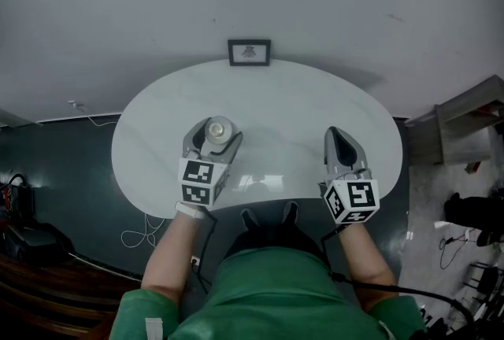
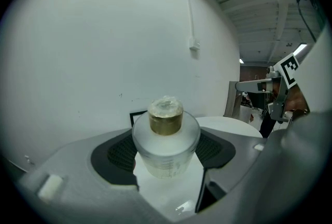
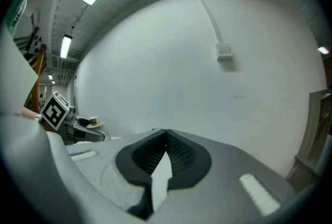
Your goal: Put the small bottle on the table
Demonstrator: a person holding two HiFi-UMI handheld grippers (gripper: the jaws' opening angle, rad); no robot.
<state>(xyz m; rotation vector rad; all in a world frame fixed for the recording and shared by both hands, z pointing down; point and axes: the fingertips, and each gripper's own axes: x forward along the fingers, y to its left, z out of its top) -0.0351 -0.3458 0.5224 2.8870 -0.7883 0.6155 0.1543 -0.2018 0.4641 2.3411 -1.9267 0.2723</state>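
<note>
Left claw is clamped on the small bottle, both ribbed pads pressed to its frosted sides, gold cap up and clear of the jaws. The bottle sits upright between them, low over the white counter. Whether its base is touching down, I can't tell.

Right claw is off to the side, well apart, with its jaws together and nothing in them.

The danger is letting go too high. If the base isn't seated, the bottle drops onto a glossy top and could topple or skid. If one pad peels off later than the other, it could drag the bottle over.

There's plenty of room ahead of the left claw, with bare counter running out to a small picture frame at the far rim. Behind the claw, the near edge is close, so I'd say backing out straight and level is the safe exit. No clutter on either side.
</note>
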